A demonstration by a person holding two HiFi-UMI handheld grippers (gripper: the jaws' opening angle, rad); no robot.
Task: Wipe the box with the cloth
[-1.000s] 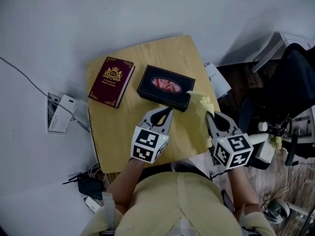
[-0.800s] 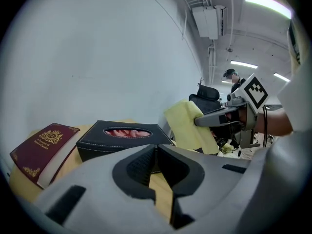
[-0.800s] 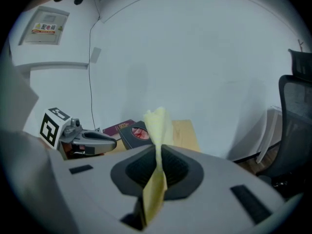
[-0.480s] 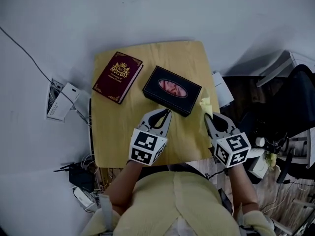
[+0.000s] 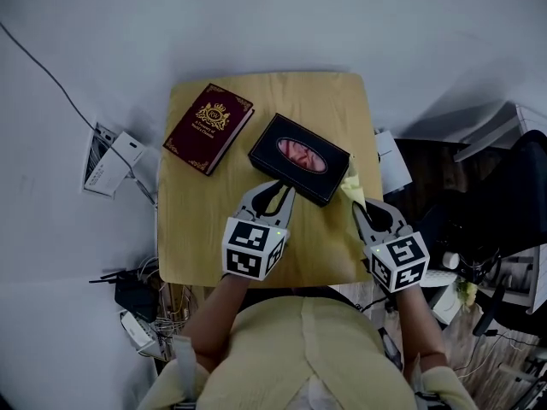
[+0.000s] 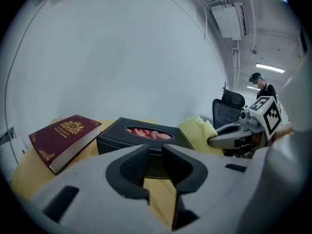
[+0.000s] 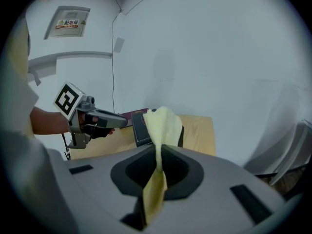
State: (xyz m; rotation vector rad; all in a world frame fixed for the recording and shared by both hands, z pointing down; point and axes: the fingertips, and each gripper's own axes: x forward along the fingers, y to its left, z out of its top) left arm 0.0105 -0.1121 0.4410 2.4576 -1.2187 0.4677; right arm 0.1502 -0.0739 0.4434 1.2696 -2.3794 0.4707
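A black tissue box (image 5: 299, 158) with an oval opening lies on the small wooden table (image 5: 192, 229). My left gripper (image 5: 276, 190) sits just in front of the box's near side, and its jaws have just been opening. In the left gripper view they stand slightly apart on nothing, with the left gripper (image 6: 155, 151) facing the box (image 6: 141, 136). My right gripper (image 5: 359, 206) is shut on a yellow cloth (image 5: 352, 186) at the box's right end. In the right gripper view the cloth (image 7: 163, 125) rises from the shut right gripper (image 7: 159, 154) and hides part of the box (image 7: 140, 130).
A dark red book (image 5: 209, 128) lies left of the box on the table. Cables and a white adapter (image 5: 109, 161) lie on the floor to the left. An office chair (image 5: 513, 195) and clutter stand to the right, past the table's edge.
Both grippers have come closer to the box. The cloth in the right gripper has sunk toward the box's right end. The left jaws have parted a little.
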